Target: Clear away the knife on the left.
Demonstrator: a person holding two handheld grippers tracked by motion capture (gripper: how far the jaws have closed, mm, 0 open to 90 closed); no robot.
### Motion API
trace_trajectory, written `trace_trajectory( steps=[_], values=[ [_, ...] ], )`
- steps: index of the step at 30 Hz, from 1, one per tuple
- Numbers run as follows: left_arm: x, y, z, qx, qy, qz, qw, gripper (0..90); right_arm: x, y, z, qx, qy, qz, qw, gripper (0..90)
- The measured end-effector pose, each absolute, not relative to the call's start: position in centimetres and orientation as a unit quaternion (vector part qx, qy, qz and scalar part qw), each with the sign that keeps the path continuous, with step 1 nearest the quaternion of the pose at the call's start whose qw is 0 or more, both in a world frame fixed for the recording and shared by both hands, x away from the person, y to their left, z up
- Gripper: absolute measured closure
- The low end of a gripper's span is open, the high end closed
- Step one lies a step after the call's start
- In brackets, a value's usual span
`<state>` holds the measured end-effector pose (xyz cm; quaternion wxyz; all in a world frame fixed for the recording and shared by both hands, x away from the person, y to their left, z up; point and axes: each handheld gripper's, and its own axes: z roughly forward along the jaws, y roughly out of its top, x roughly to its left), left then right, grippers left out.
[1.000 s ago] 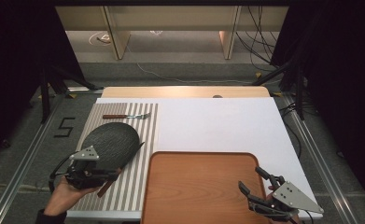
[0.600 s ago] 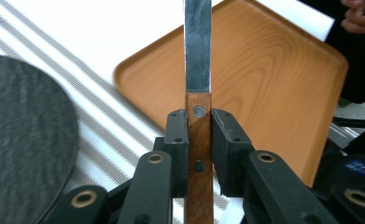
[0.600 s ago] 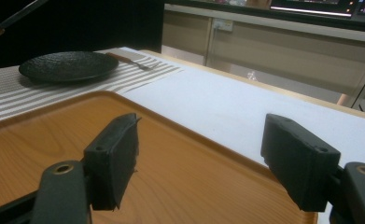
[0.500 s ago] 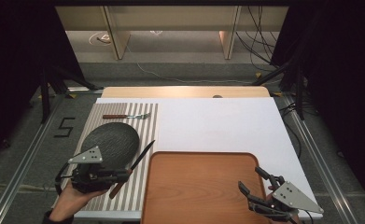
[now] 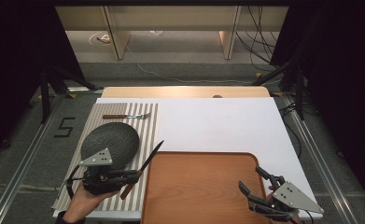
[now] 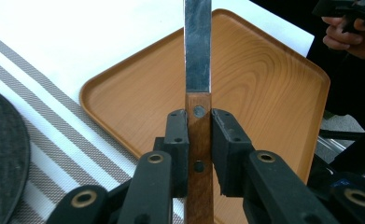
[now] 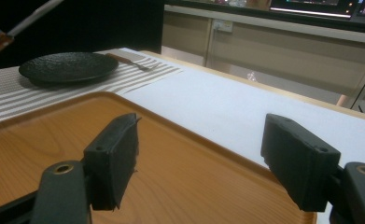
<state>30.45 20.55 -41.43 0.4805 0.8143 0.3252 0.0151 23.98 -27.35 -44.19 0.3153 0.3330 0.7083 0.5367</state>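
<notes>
Left tongs (image 6: 200, 140): pinching knife (image 6: 198, 60) by wooden riveted handle, steel blade angled above tray (image 5: 203, 186) edge. Right tongs (image 7: 203, 163): spread, over tray. Right gripper view: dark plate (image 7: 68, 66), fork (image 7: 131, 60) on striped mat (image 5: 150, 121), white worktop (image 5: 217, 123).

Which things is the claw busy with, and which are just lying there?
In use: left claw, shut on the knife it holds up by the wooden tray.
Lying about: dark plate, fork, striped mat; right claw open, holding nothing.

Your left hand-held gripper (image 5: 124, 176) is black with brass-ringed rivets and a grey three-cornered plate; your right hand-held gripper (image 5: 259, 183) matches, its cable trailing.
</notes>
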Motion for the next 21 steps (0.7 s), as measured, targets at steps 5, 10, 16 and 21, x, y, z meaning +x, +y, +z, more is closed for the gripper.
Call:
trace_trajectory(
  steps=[5,10,16,21],
  values=[
    [30.5,19.5,-42.0,0.814,0.323,0.001,0.483,76.9,24.0,-27.4,-44.2,0.332,0.708,0.537,0.315,28.6],
    [30.4,18.5,-42.2,0.819,0.323,-0.006,0.474,76.9,24.0,-27.3,-44.2,0.332,0.708,0.537,0.316,28.6],
    [30.2,17.2,-42.6,0.827,0.314,-0.017,0.466,77.0,24.0,-27.3,-44.2,0.332,0.709,0.537,0.315,28.6],
    [29.9,16.0,-42.8,0.836,0.305,-0.020,0.456,76.9,24.0,-27.3,-44.2,0.332,0.709,0.536,0.315,28.6]
  ],
)
